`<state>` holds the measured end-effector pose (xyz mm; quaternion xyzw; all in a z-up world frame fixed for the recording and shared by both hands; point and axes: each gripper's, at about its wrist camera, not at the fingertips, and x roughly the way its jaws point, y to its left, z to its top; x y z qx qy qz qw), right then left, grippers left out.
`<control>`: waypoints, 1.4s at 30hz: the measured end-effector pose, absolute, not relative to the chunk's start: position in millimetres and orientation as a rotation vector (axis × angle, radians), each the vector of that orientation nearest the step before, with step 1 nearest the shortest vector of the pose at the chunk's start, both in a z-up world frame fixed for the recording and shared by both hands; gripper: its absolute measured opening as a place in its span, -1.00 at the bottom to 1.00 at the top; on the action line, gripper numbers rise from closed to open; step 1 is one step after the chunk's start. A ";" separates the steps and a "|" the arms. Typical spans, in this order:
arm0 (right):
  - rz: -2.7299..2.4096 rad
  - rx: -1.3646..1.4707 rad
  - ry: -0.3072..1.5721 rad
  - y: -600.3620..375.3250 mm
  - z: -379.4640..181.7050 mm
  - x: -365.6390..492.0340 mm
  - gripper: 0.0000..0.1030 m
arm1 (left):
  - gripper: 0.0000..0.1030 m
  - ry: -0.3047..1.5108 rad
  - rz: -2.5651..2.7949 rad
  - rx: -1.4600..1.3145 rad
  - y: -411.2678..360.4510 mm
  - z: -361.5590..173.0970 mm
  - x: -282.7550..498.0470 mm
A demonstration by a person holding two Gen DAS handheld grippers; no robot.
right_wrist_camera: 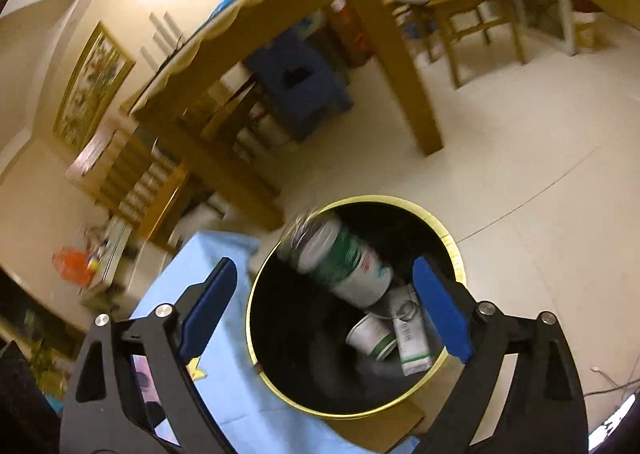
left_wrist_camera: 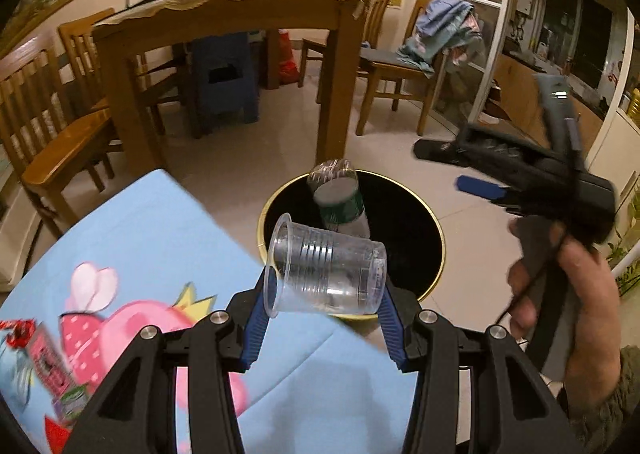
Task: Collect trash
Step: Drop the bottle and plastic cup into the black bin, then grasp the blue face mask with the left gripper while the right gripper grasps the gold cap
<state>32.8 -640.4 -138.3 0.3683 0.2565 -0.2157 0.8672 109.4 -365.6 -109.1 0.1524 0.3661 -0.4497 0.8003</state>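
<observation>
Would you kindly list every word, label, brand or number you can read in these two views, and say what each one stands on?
No text can be read in either view.
Green-and-white bottle falling into the bin: label print blurred.
White carton in the bin: print too small and blurred.
Paper cup in the bin: no legible print.
Pink packet on the blue cloth: blurred.
Clear plastic cup: no print.
</observation>
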 end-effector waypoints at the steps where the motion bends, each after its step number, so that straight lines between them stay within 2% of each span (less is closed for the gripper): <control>1: -0.468 0.779 0.516 -644.1 -137.0 26.8 0.77 | -0.09 0.790 -0.969 0.335 -375.1 -111.6 110.9; 8: -0.545 0.751 0.397 -652.0 -115.9 -9.3 0.80 | -0.08 0.828 -0.987 0.376 -423.8 -127.9 118.8; 13: -0.558 0.733 0.376 -655.4 -110.0 -14.5 0.81 | 0.17 0.813 -0.953 0.439 -452.4 -136.9 120.1; 20: -0.564 0.719 0.376 -655.2 -106.4 -17.7 0.85 | 0.25 0.792 -0.928 0.454 -449.0 -134.4 113.4; 23: -0.552 0.708 0.384 -651.3 -107.4 -14.2 0.86 | 0.52 0.755 -0.880 0.454 -429.6 -124.6 107.1; 25: -0.529 0.677 0.391 -642.1 -105.7 -8.8 0.86 | 0.76 0.712 -0.828 0.452 -414.1 -116.7 101.0; 27: -0.498 0.630 0.403 -628.9 -103.0 -0.6 0.86 | 0.86 0.674 -0.772 0.452 -392.7 -107.1 95.8; 32: -0.330 0.377 0.500 -564.0 -97.7 39.5 0.86 | 0.87 0.670 -0.666 0.399 -319.0 -96.3 85.9; 36: -0.200 0.132 0.619 -489.4 -108.5 74.7 0.89 | 0.87 0.671 -0.545 0.372 -231.3 -102.1 71.4; 39: -0.114 0.021 0.671 -439.4 -118.7 93.0 0.89 | 0.87 0.659 -0.402 0.370 -162.5 -108.8 67.4; 42: 0.019 0.024 0.723 -395.9 -130.0 111.9 0.89 | 0.87 0.654 -0.247 0.353 -95.9 -110.6 73.0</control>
